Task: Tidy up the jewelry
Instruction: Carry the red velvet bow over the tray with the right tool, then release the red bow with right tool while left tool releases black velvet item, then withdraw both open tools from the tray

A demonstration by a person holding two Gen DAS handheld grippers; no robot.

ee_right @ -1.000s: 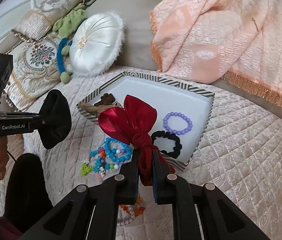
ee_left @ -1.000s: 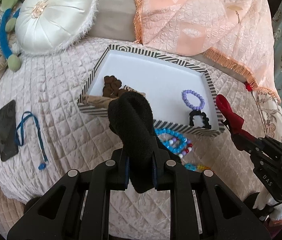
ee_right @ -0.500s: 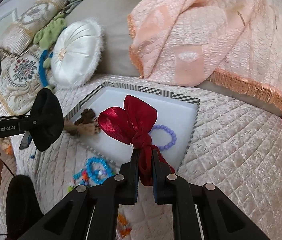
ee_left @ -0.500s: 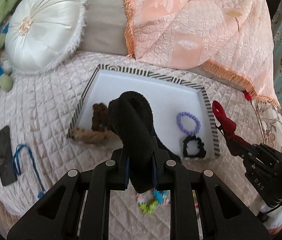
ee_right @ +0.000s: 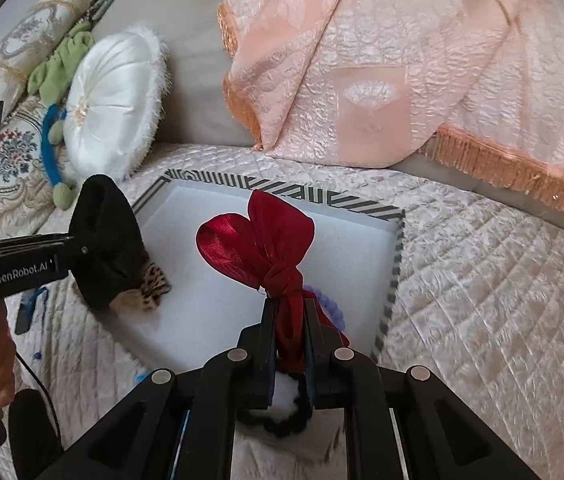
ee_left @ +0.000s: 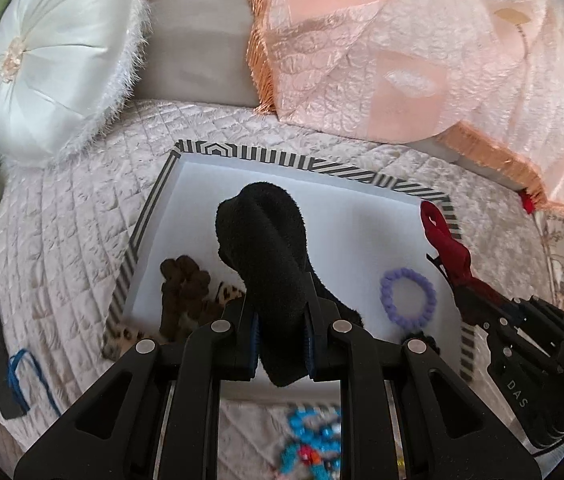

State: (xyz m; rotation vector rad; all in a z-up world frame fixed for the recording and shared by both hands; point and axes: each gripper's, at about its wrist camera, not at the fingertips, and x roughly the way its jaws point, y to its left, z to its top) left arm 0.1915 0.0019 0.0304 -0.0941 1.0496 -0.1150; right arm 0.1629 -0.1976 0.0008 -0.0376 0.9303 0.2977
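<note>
Quilted bedding carries loose beaded bracelets [ee_left: 314,446] nearest, unsorted; beyond, left gripper [ee_left: 282,334] clamps a black scrunchie [ee_left: 266,264] and right gripper [ee_right: 290,336] a red bow [ee_right: 258,246] above the striped tray [ee_right: 282,194], whose white far floor lies free.

I see black fuzzy scrunchie [ee_left: 266,248], dark red satin bow [ee_right: 258,240]. Tray [ee_left: 242,152]: white floor, black-white striped rim. Lilac bead bracelet [ee_left: 408,298], brown scrunchie [ee_left: 184,280], leopard-print scrunchie [ee_right: 154,288]. Peach throw [ee_left: 402,48], orange fringe. White round cushion [ee_left: 58,52].
</note>
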